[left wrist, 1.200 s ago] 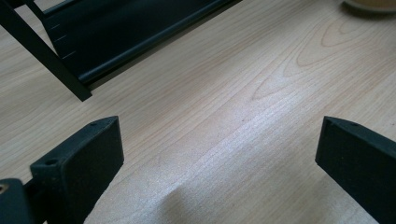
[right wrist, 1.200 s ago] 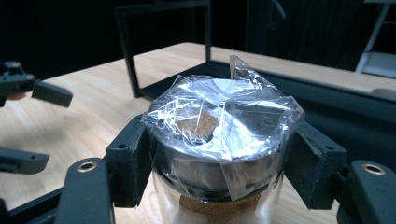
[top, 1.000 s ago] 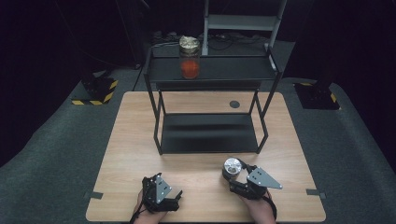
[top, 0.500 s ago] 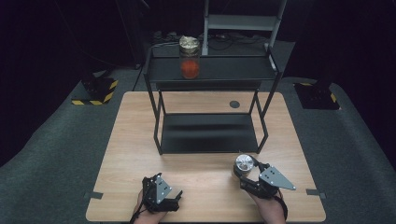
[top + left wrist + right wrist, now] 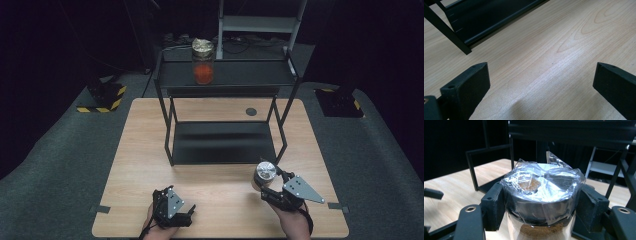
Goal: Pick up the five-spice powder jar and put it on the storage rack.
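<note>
A glass jar [image 5: 265, 172] of brown powder, its silver lid [image 5: 541, 192] wrapped in clear film, is held just off the wooden table [image 5: 150, 135] near the front right. My right gripper [image 5: 270, 186] is shut on it, the black fingers [image 5: 492, 205] pressing both sides under the lid. It hangs just in front of the right front leg of a black two-level metal rack [image 5: 225, 75]. My left gripper [image 5: 186, 212] rests low at the front left, open, its jaws wide with bare wood between them [image 5: 541, 82]. A second jar [image 5: 203, 62] with red contents stands on the rack's top shelf.
The rack's lower shelf [image 5: 222, 142] lies flat on the table's middle. A small dark round mark [image 5: 251, 111] sits behind it. Yellow-and-black striped stands [image 5: 102, 97] [image 5: 340, 102] flank the table on the grey floor. A pale frame [image 5: 260, 22] stands behind the rack.
My right gripper has carried the jar to the right and slightly upward, closer to the rack's right front leg. The left gripper has kept still.
</note>
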Demonstrator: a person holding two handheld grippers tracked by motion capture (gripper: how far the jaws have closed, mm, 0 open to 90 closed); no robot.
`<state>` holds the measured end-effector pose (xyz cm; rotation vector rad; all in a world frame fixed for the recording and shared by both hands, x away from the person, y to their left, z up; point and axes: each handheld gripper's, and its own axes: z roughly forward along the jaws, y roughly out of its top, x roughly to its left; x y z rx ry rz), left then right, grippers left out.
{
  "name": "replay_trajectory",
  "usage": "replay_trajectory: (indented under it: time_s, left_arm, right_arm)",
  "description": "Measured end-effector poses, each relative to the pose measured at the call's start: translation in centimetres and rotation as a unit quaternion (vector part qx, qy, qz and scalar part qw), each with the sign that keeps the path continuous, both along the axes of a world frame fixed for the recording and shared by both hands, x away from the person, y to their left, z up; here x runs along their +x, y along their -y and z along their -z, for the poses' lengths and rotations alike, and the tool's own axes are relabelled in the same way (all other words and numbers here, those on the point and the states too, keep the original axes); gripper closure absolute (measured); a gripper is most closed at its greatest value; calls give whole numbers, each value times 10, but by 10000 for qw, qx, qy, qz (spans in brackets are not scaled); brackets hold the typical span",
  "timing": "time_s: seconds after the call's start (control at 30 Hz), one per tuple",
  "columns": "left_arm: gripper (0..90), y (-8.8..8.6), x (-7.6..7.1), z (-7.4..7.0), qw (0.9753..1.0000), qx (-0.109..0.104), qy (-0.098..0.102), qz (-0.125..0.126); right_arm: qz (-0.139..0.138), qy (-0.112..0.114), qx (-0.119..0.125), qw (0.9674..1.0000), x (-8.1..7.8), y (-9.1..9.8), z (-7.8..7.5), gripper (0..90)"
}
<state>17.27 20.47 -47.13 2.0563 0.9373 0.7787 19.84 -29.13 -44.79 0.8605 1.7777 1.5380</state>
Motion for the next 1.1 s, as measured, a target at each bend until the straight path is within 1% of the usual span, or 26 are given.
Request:
replay_trajectory:
  time_s: [0.1, 0.2, 0.3, 0.43, 0.53, 0.63, 0.9, 0.97, 1.1]
  left_arm:
    - [12, 0, -1, 0, 10000, 4, 16, 1]
    - [12, 0, 0, 0, 10000, -9, 6, 6]
    - [12, 0, 1, 0, 10000, -27, -14, 10]
    - [12, -1, 1, 0, 10000, -2, -6, 55]
    - [12, -2, 1, 0, 10000, -8, -21, 67]
    - [12, -2, 2, -1, 10000, -2, -35, 80]
    - [12, -3, 1, 0, 9999, -14, -18, 127]
    - [12, -3, 2, 0, 9999, -21, -23, 133]
    - [11, -4, 2, 0, 9999, -32, -33, 145]
  right_arm:
    - [-22, 2, 113, 9999, 3, 0, -6, 314]
    - [-34, 55, 130, 9999, 4, -3, -15, 314]
    - [-49, 115, 221, 9997, 7, -5, -23, 313]
    - [-118, 135, 197, 9996, 11, -7, -38, 313]
    - [-109, 139, 206, 9996, 13, -10, -46, 314]
    - [-110, 178, 187, 9996, 15, -13, -53, 314]
    - [-137, 189, 213, 9995, 22, -20, -70, 314]
    - [-120, 230, 214, 9994, 24, -21, -75, 314]
    - [-116, 240, 273, 9993, 29, -21, -86, 314]
